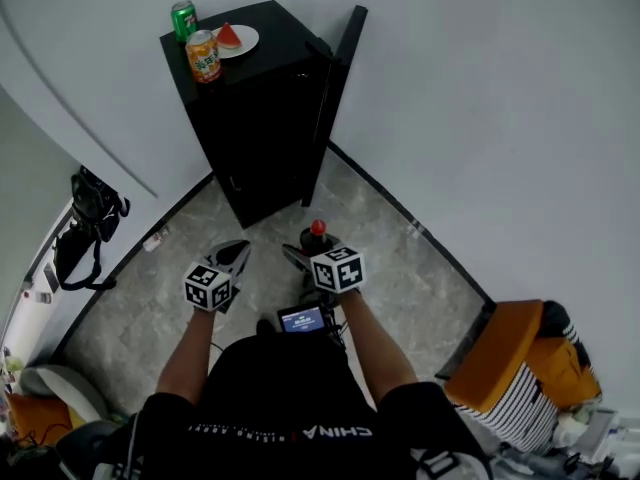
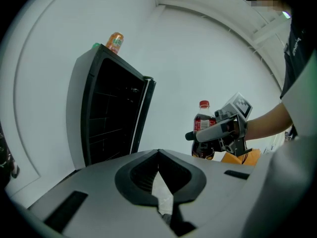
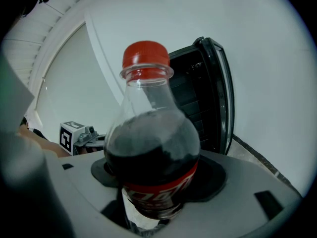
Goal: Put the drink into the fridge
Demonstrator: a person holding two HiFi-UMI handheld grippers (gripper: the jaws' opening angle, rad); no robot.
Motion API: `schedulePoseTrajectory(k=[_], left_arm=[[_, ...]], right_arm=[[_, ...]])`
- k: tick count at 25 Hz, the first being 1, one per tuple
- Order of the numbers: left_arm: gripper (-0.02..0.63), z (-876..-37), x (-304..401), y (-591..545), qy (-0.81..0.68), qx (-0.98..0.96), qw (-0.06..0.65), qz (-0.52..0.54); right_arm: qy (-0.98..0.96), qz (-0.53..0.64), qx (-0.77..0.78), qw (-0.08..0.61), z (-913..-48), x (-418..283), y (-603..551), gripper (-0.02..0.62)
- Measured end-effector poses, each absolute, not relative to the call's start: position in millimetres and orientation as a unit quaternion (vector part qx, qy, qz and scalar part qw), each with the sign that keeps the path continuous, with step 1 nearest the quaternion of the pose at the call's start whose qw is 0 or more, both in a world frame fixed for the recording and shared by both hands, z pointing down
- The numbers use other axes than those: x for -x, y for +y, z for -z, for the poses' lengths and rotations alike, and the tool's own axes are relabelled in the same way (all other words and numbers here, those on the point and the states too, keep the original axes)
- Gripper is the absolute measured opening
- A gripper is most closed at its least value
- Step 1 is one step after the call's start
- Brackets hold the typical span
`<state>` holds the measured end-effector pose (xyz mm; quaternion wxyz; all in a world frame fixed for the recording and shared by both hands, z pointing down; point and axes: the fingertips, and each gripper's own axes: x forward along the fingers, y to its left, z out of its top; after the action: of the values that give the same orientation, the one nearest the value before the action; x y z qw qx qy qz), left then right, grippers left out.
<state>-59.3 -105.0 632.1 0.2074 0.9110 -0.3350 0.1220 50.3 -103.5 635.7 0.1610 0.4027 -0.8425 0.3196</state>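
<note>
A cola bottle (image 3: 151,148) with a red cap stands upright between the jaws of my right gripper (image 3: 158,175), which is shut on its body. In the head view the bottle (image 1: 317,230) and right gripper (image 1: 292,252) hang over the floor in front of the black fridge (image 1: 262,118). The fridge door (image 1: 335,93) stands open to the right, and dark shelves (image 2: 111,118) show inside. My left gripper (image 2: 158,152) is shut with nothing in it, level with the right one (image 2: 190,136) and left of it. From there the bottle (image 2: 203,120) shows to the right of the fridge.
On the fridge top stand a green can (image 1: 184,18), an orange can (image 1: 204,55) and a plate with a watermelon slice (image 1: 234,38). A black bag (image 1: 88,223) leans at the left wall. An orange seat with striped cloth (image 1: 510,363) sits at the lower right.
</note>
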Motion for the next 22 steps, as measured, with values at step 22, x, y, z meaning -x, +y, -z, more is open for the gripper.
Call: schedulePoseTrajectory(k=[22], left_arm=[[0.011,-619.1,15.0,-255.3,-0.431,-0.869,0.202,-0.135]], right_arm=[[-0.897,-0.294,-0.266,0.194,-629.5,-68.5,-284.1,0.319]])
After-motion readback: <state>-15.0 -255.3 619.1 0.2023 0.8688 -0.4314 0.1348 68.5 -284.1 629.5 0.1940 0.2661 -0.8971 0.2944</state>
